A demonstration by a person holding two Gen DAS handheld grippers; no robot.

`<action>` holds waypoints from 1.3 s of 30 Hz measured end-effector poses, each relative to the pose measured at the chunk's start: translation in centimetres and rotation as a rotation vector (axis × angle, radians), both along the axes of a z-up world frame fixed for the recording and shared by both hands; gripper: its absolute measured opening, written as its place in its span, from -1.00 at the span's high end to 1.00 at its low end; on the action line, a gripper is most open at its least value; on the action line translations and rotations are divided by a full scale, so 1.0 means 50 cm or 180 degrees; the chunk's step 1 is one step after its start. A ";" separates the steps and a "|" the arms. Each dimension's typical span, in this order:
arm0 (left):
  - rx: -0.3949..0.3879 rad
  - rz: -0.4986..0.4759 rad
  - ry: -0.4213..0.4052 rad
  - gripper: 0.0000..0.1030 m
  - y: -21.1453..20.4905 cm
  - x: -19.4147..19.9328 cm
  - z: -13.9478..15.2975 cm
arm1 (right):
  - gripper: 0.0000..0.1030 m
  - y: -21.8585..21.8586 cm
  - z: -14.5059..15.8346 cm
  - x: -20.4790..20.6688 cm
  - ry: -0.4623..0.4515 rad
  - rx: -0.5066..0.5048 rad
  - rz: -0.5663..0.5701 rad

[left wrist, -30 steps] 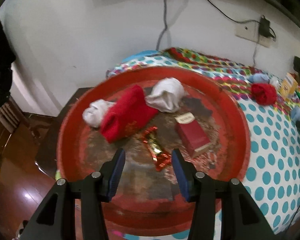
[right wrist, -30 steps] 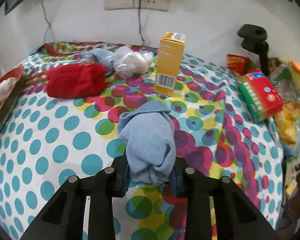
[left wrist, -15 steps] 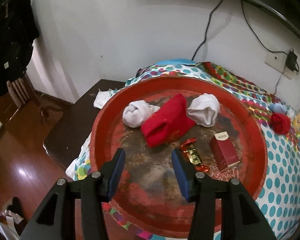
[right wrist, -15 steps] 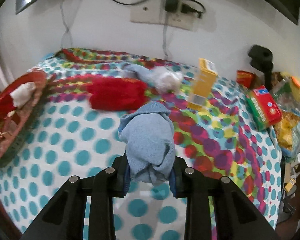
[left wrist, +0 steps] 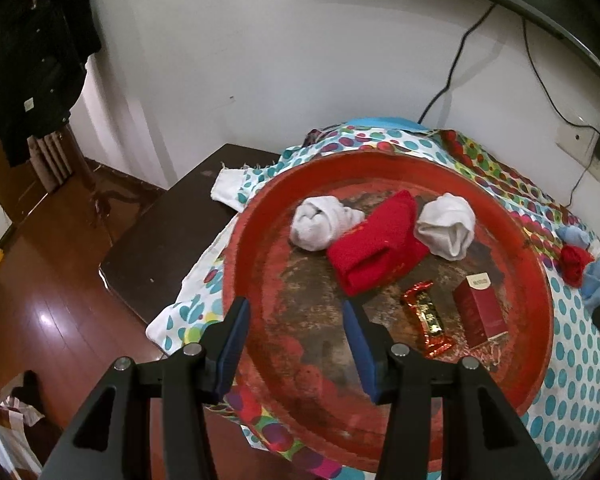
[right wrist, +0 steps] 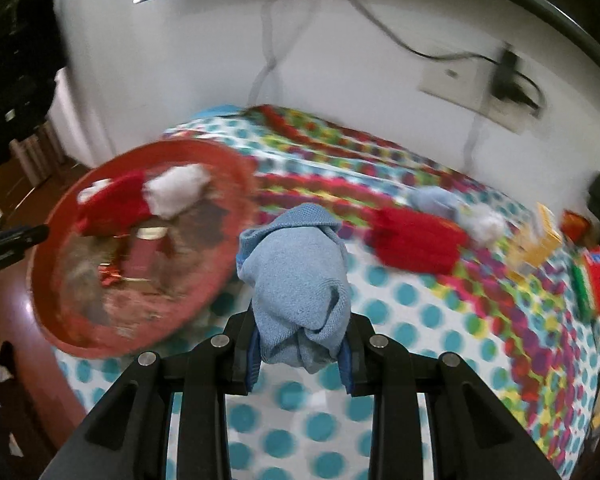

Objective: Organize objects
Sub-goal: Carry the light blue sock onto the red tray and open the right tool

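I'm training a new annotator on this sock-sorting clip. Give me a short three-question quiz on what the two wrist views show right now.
1. True or false: the right tool is shut on a blue sock.
2. Multiple choice: what does the left tool hold? A) a white sock B) the candy wrapper C) nothing
3. Fill in: the red sock in the red tray lies between two rolled ____ socks.

Key:
1. True; the sock bulges up from between its fingers.
2. C; it is open over the tray's near part.
3. White; one rolled white sock on its left, another on its right.
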State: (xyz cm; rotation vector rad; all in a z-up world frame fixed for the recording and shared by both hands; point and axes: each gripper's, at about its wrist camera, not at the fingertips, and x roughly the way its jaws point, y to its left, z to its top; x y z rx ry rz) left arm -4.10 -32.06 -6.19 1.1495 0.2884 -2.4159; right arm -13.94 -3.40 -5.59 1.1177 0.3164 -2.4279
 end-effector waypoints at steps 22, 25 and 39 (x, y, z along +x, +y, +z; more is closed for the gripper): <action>0.0190 0.0351 0.0025 0.04 -0.101 0.035 -0.006 | 0.44 -0.320 -0.041 0.069 -0.0151 0.0067 0.0830; 0.0229 0.0371 0.0014 0.04 -0.109 0.037 -0.010 | 0.44 -0.338 -0.048 0.067 -0.0191 0.0039 0.0831; 0.0264 0.0344 -0.0014 0.04 -0.103 0.032 -0.016 | -0.34 -0.347 -0.052 0.079 -0.0020 0.0064 0.0784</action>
